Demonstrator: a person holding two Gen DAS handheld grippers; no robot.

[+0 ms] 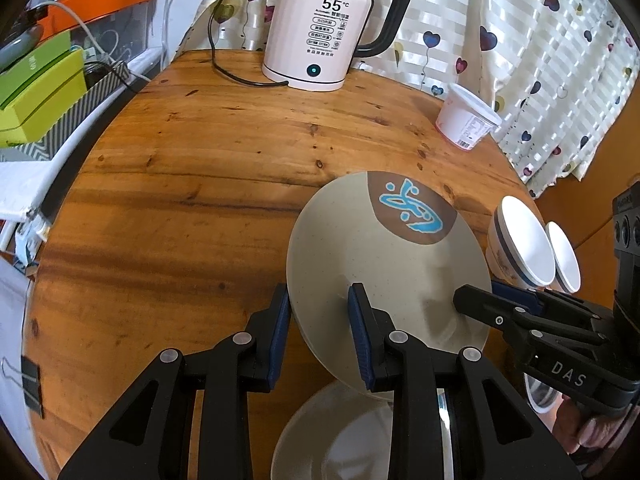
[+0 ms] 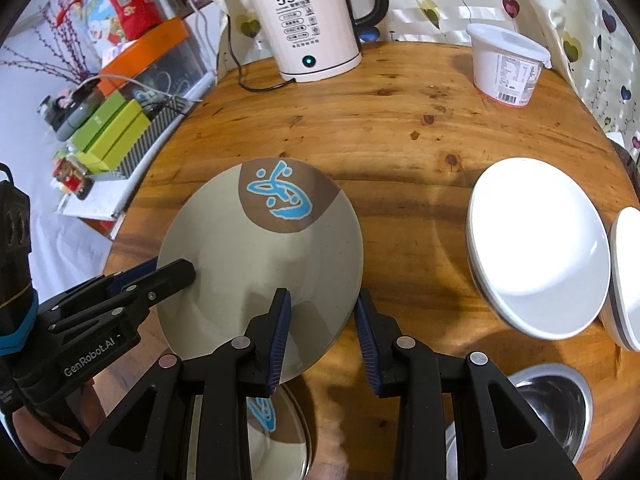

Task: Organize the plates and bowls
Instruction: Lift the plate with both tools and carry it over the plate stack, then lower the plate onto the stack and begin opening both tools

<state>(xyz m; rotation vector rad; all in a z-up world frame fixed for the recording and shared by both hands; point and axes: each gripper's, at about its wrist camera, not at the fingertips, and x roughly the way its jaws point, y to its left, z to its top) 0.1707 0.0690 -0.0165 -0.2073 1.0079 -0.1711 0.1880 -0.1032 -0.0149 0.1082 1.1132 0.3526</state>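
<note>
A beige plate with a brown patch and blue fish [image 1: 384,256] [image 2: 260,256] is held tilted above the round wooden table [image 1: 200,184]. My left gripper [image 1: 318,332] straddles its left rim, jaws apart. My right gripper [image 2: 322,332] straddles its right rim, jaws apart; it shows in the left wrist view [image 1: 492,296] too. The left gripper shows at the plate's left edge in the right wrist view [image 2: 156,272]. A second fish plate [image 2: 272,424] [image 1: 340,436] lies below. White bowls [image 2: 536,244] [image 1: 520,244] stand right. A steel bowl [image 2: 548,404] sits near right.
A white kettle [image 1: 320,36] [image 2: 308,24] with its cord stands at the table's far edge. A white tub [image 1: 466,118] [image 2: 508,64] stands far right. Green boxes [image 1: 36,92] and an orange-lidded bin [image 1: 104,4] sit off the table's left. A curtain [image 1: 520,40] hangs behind.
</note>
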